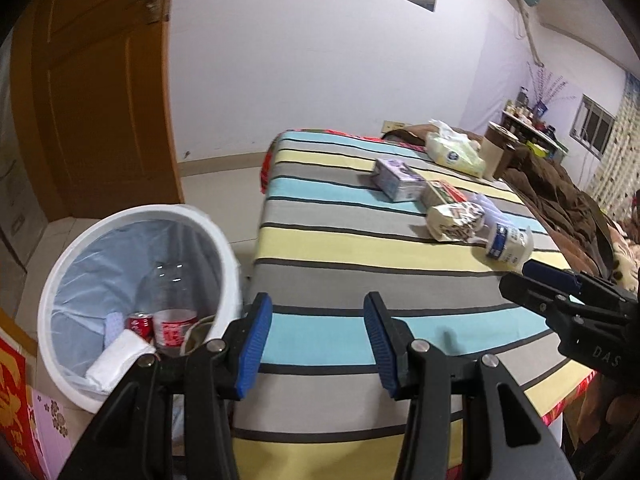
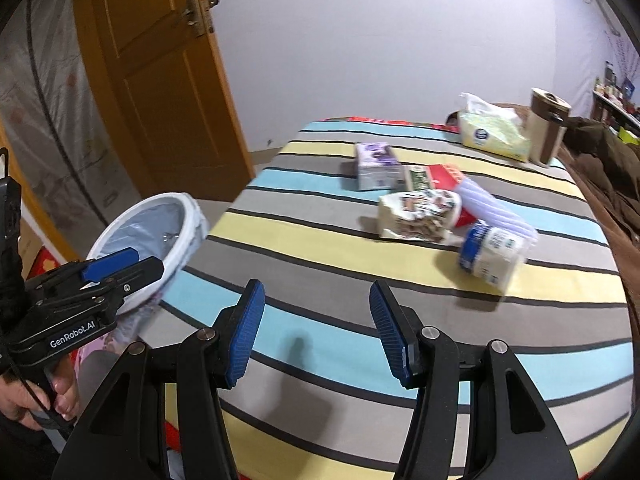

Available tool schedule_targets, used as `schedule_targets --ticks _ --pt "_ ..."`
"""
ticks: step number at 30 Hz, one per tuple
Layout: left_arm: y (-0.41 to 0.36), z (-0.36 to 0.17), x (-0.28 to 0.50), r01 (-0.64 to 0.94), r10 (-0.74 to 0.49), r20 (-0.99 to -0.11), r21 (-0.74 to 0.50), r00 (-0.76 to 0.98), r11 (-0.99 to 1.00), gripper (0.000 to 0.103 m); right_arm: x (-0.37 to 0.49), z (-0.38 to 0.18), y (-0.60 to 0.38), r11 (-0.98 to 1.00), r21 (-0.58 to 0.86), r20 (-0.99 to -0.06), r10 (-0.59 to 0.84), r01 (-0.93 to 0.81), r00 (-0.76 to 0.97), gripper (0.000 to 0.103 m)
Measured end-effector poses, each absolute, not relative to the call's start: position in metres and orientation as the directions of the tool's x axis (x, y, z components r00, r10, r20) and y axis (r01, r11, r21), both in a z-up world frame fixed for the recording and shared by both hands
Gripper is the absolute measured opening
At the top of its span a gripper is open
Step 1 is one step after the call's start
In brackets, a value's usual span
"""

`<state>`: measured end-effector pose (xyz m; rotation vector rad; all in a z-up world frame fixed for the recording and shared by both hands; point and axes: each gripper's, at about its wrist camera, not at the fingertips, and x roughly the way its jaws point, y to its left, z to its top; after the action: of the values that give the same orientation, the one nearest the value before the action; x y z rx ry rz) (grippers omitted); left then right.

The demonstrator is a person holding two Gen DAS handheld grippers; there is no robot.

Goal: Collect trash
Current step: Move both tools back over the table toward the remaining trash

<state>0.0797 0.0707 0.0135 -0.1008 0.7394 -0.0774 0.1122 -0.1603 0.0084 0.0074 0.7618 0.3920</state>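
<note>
Both claws stand apart with nothing between the blue pads: the left gripper [image 1: 318,342] hangs over the near edge of the striped bed [image 1: 340,248], the right gripper [image 2: 316,330] just beside it, each tilted down toward the mattress. A hand [image 2: 36,396] grips the left tool's handle low at the near left.

The trash lies in a loose cluster toward the far right of the bed: a crumpled wrapper [image 2: 418,216], a blue-and-white packet [image 2: 492,254], a purple carton [image 2: 378,166] and a red-and-green box [image 2: 434,178]. The lined bin [image 1: 136,304] stands on the floor at the bed's near left corner, already holding a red can [image 1: 140,326].

The pieces touch or overlap, so a pinch on one could drag a neighbour along or nudge it away. The wrapper looks soft and may slip from the pads.
</note>
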Motion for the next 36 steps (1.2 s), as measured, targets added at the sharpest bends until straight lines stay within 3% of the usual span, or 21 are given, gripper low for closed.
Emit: schedule_targets --ticks 36 --pt "-0.016 0.017 0.155 0.235 -0.263 -0.674 -0.134 0.69 0.963 0.05 0.148 -0.001 -0.254 0.972 0.15 -0.661 0.234 -0.18 0.713 0.056"
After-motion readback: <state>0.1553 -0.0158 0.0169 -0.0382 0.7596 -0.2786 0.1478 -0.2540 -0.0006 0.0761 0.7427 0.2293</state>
